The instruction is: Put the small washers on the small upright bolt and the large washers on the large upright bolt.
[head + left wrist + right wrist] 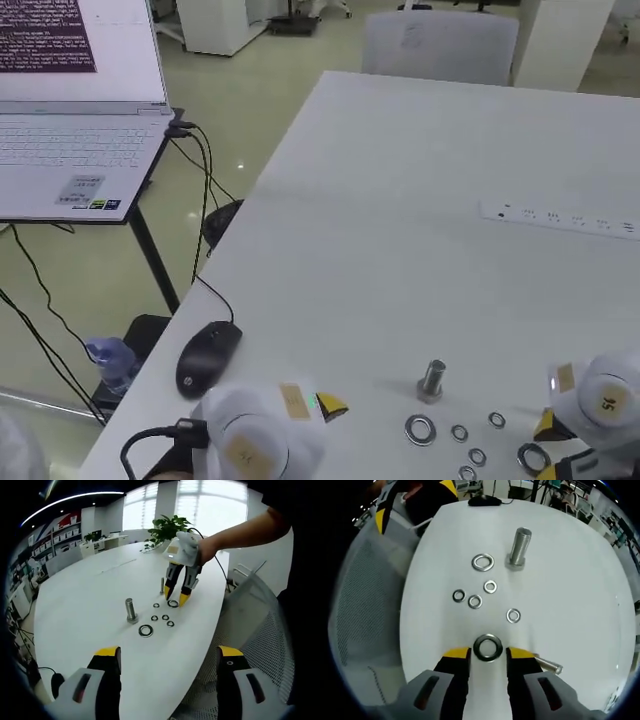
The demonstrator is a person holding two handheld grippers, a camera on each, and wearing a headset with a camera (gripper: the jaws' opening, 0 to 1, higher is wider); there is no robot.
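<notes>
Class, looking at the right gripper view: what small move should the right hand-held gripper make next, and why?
Probably close on the large dark metal washer: the open right hand-held gripper has its yellow-tipped jaws either side of it on the white table, and the large upright steel bolt stands bare.
</notes>
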